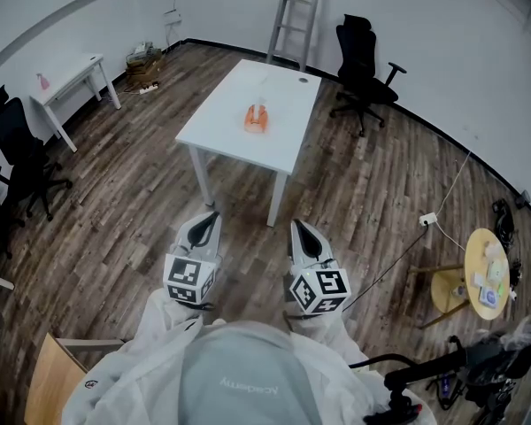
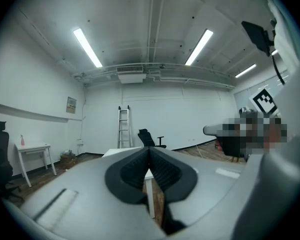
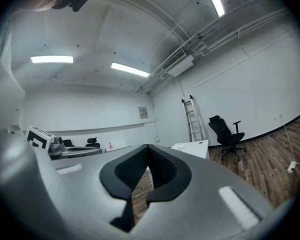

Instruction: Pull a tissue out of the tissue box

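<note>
An orange tissue box (image 1: 257,118) with a white tissue at its top sits near the middle of a white table (image 1: 283,149), well ahead of me in the head view. My left gripper (image 1: 211,216) and right gripper (image 1: 297,227) are held close to my body, side by side, pointing level toward the table and far short of it. The left gripper (image 2: 149,149) has its jaws closed together with nothing between them. The right gripper (image 3: 147,147) is likewise shut and empty. Neither gripper view shows the box, only a corner of the table (image 3: 192,146).
A black office chair (image 1: 363,65) and a ladder (image 1: 294,16) stand behind the table. A small white desk (image 1: 71,82) and another black chair (image 1: 18,149) are at the left. A round yellow side table (image 1: 487,268) and a floor cable with a socket (image 1: 427,220) lie to the right.
</note>
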The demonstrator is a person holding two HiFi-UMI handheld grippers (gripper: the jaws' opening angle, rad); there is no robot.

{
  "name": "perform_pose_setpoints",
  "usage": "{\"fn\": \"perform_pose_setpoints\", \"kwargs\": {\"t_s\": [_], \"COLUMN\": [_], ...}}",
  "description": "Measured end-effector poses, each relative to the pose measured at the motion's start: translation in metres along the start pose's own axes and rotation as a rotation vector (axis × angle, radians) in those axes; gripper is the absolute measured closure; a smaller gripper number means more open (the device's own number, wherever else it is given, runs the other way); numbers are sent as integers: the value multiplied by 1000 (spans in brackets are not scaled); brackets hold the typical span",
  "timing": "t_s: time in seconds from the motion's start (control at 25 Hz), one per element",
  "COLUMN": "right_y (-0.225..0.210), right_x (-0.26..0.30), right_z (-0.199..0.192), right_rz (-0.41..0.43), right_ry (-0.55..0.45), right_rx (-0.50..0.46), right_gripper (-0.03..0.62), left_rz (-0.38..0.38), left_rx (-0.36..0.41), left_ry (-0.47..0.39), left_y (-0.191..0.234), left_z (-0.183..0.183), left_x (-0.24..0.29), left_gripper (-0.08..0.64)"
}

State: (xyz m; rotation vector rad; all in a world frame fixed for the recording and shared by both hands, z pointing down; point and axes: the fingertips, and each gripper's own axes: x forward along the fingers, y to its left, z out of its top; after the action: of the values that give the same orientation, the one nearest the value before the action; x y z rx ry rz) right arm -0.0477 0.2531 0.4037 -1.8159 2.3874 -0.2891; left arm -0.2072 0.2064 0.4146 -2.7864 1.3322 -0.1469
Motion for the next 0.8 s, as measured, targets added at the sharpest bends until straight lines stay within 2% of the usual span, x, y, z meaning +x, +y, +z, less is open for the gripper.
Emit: {"fn": "perform_pose_setpoints", "kwargs": {"t_s": [0.36,0.56,0.8], "right_y": [-11,-11,-26], "right_x": [-11,-7,5], "right_z": [-12,-13,-18], "right_rz": [29,48,33], "right_ry": [38,27,37], "right_rx": [3,26,29], "right_gripper": [591,591,591], "left_rz": [42,45,37], "left_rx": [-10,-21,-19], "left_ry": [19,38,51], "left_y": [-17,-14,-9], "left_z": [-10,-17,-23], "left_x": [-8,-6,14], "left_gripper": [560,560,560]}}
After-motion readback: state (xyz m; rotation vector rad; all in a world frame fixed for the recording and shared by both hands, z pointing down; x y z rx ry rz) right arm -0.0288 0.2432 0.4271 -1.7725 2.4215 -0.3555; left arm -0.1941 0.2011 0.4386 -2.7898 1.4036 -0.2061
